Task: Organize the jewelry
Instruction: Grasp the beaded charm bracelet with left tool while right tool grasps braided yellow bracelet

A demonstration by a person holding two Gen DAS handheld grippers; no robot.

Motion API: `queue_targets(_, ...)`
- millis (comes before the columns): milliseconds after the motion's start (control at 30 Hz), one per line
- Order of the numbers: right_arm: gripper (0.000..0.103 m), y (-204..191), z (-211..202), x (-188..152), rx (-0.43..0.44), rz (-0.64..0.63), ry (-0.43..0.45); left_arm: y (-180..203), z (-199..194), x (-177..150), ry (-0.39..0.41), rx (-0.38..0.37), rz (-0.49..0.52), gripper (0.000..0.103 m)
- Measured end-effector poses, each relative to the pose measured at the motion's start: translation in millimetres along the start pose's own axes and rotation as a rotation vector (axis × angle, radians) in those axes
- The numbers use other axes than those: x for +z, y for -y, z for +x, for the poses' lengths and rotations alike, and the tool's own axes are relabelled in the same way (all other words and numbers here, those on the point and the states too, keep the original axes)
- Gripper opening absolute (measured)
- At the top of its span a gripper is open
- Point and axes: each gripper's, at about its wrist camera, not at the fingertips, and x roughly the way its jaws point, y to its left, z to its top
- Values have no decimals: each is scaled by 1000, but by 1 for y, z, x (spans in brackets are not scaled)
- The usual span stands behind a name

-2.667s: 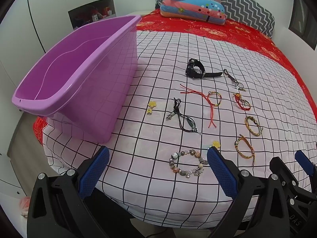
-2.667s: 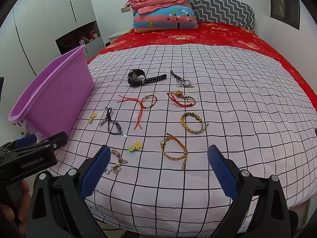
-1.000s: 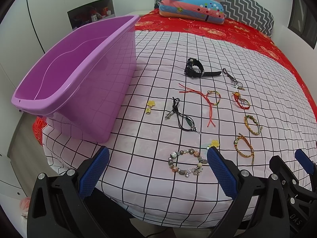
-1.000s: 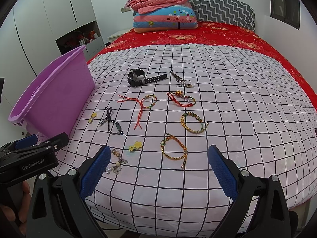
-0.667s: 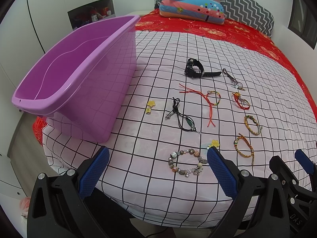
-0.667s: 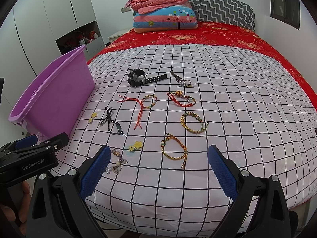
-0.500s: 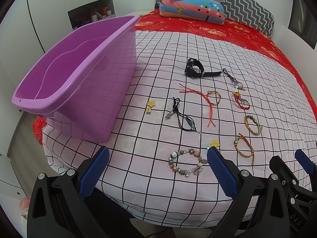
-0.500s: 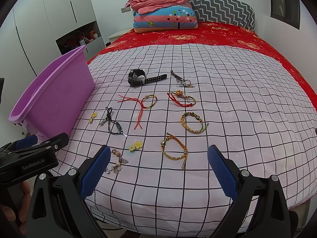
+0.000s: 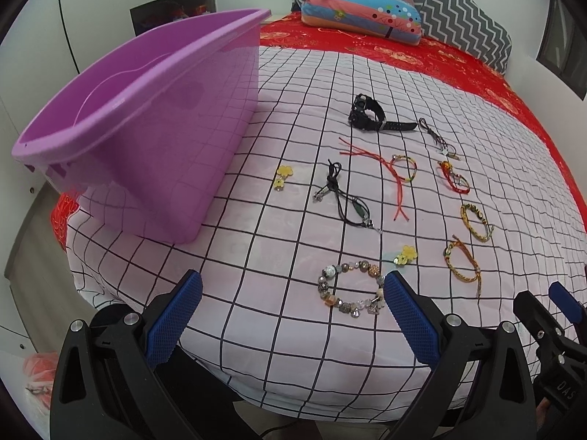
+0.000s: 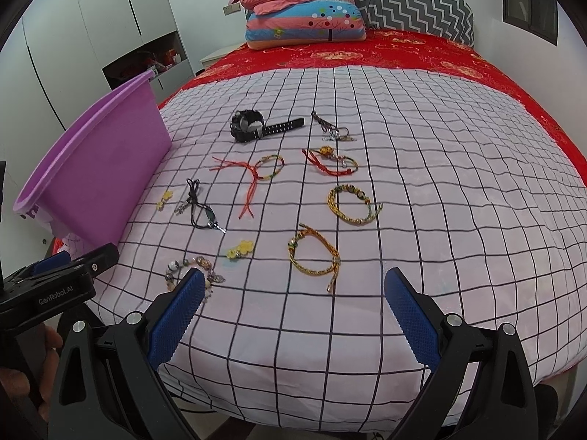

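Note:
Several pieces of jewelry lie on the checked bedspread [image 9: 293,73]. A beaded bracelet [image 9: 350,289] lies nearest, just ahead of my left gripper [image 9: 290,315], which is open and empty. A yellow braided bracelet [image 10: 315,256] lies ahead of my right gripper [image 10: 291,311], also open and empty. Farther off lie a black watch [image 10: 253,126], a black cord necklace [image 9: 345,198], a red string bracelet [image 9: 389,168] and yellow flower earrings [image 9: 283,176]. An empty purple tub [image 9: 139,117] stands on the left of the bed.
Folded quilts and a zigzag pillow [image 10: 330,11] sit at the head of the bed on a red sheet [image 10: 422,55]. White wardrobes [image 10: 91,29] line the left wall. The bed's near edge drops off just under both grippers.
Almost nothing differs. The left wrist view has shifted very slightly back; the jewelry, the tub and both open grippers stay as they were.

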Motion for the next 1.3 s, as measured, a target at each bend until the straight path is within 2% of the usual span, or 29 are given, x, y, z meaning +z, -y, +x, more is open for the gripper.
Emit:
queue_targets(333, 94, 19, 27, -13, -12, 3, -29, 10, 36, -18, -22, -8, 37, 97)
queue_targets(667, 93, 29, 66, -11, -47, -12, -61, 7, 79, -20, -61, 14, 11, 97)
queue_targets(1000, 93, 31, 98, -7, -71, -44, -89, 15, 102, -25, -91, 22, 34, 96)
queue_targets(1300, 93, 29, 120, -6, -110, -92, -121, 16, 108, -27, -54, 22, 26, 97)
